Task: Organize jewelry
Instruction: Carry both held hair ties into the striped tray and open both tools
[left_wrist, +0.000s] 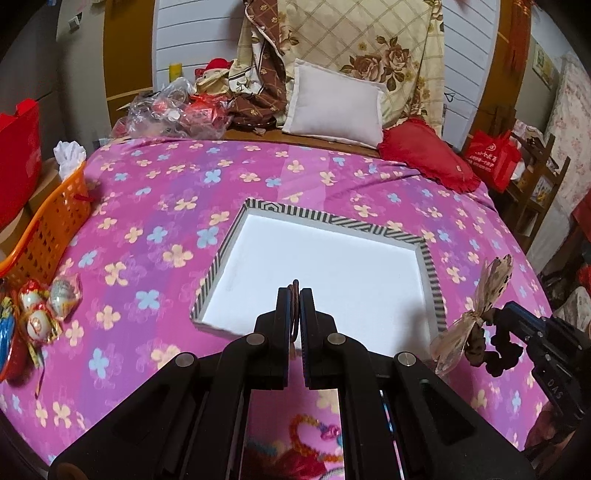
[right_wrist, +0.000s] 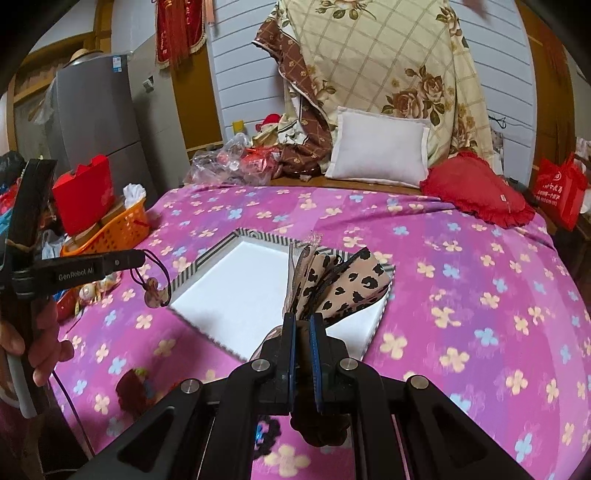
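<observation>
A shallow white tray with a black-and-white striped rim (left_wrist: 428, 273) lies on the pink flowered bedspread; it also shows in the right wrist view (right_wrist: 207, 254). My left gripper (left_wrist: 294, 291) is shut on a thin brown hair tie (left_wrist: 294, 306) above the tray's near edge; in the right wrist view that gripper (right_wrist: 142, 257) dangles the tie with its round charm (right_wrist: 152, 295) left of the tray. My right gripper (right_wrist: 303, 321) is shut on a leopard-print bow scrunchie (right_wrist: 347, 284) over the tray's near right side; it also shows in the left wrist view (left_wrist: 480, 314).
An orange basket (left_wrist: 55, 221) and wrapped sweets (left_wrist: 40, 306) sit at the left edge of the bed. A white pillow (left_wrist: 332, 103), a red heart cushion (left_wrist: 428, 155) and crumpled plastic bags (left_wrist: 173, 107) lie at the head. A beaded bracelet (left_wrist: 314, 435) lies under my left gripper.
</observation>
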